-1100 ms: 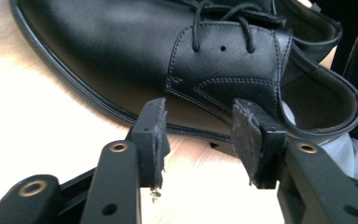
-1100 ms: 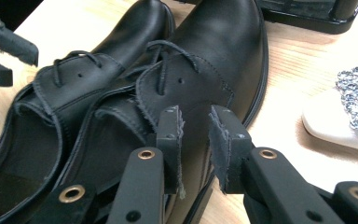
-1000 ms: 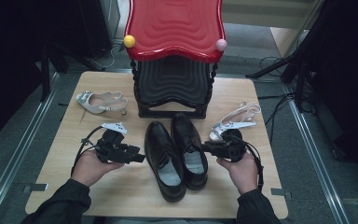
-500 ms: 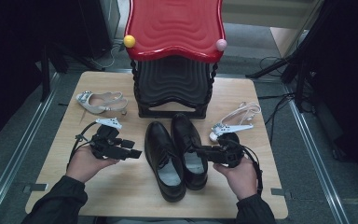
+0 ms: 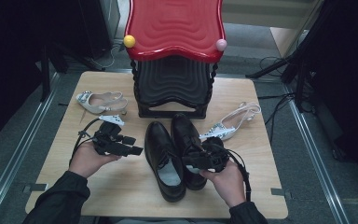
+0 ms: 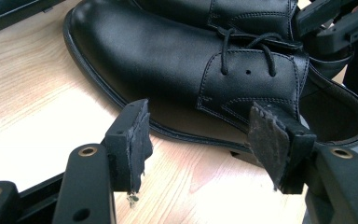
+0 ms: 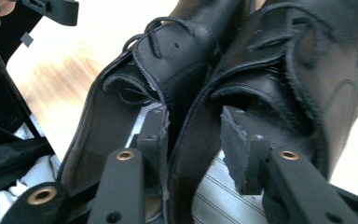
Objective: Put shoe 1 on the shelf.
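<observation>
Pale wood table (image 5: 121,186), grey floor (image 5: 23,140), left hand-held gripper (image 5: 137,150) wide, right hand-held gripper (image 5: 186,162) astride black shoes (image 5: 165,156), opening.

High view sits above the person's side, looking forward and down over the whole light wooden table (image 5: 121,196). Both gripper views ride low and super close, facing each other across the pair of black leather lace-up shoes (image 5: 175,151) (image 6: 191,70) (image 7: 205,70), which all three views share.
</observation>
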